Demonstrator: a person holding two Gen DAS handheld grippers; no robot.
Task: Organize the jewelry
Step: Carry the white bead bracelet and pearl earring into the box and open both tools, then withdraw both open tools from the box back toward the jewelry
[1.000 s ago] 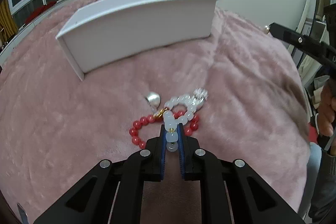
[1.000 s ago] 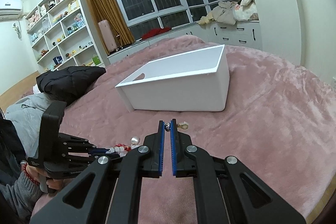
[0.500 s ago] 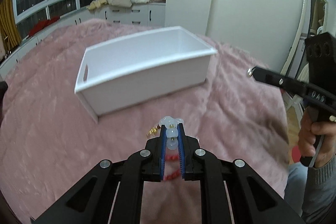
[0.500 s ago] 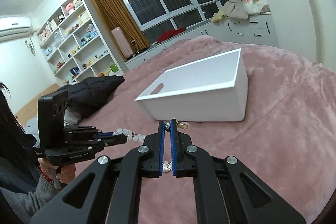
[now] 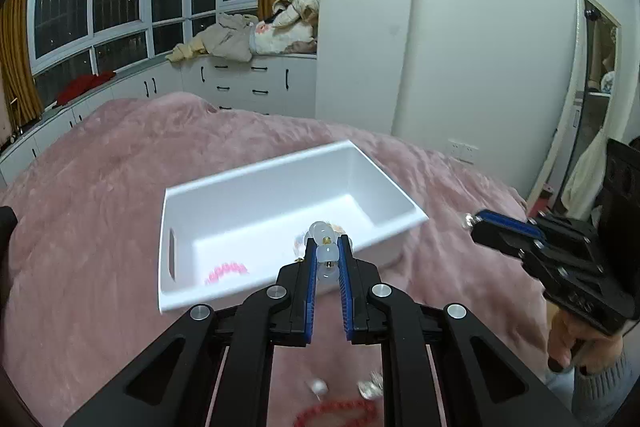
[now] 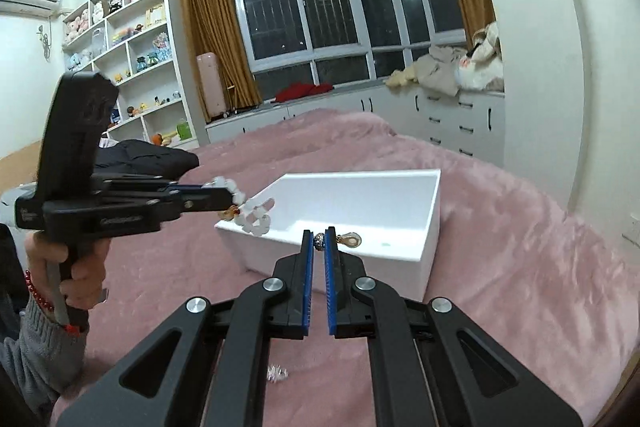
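**Two grippers up, both loaded, over the pink blanket**

Two catches on show! The left gripper [image 5: 327, 259] has its blue pads pinched on a white bead bracelet [image 5: 325, 251]; the jaws stand only a sliver apart, with beads wedged between them, and from the right wrist camera the rest of the strand [image 6: 256, 213] dangles off its tip with a small gold piece among the beads. It hangs right at the near corner of the white bin [image 5: 412, 213], which sits on the blanket [image 5: 92, 195].

Over to the right gripper [image 6: 319, 247]: jaws all but together, clamped on a small dark sparkly bead [image 6: 319, 236], and a gold-capped pearl drop [image 6: 352, 239] sticks out to the side of the tips. It sits in front of the bin's near wall.

Inside the bin, a pink bracelet [image 5: 226, 271] lies on the floor near the handle slot. Down on the blanket, under the left gripper, a red bead bracelet [image 5: 336, 413], a pearl [image 5: 318, 385] and a small silver piece [image 5: 370, 389] lie close together, all blurred.

A hand [image 6: 68, 267] in a grey sleeve grips the left tool's handle.
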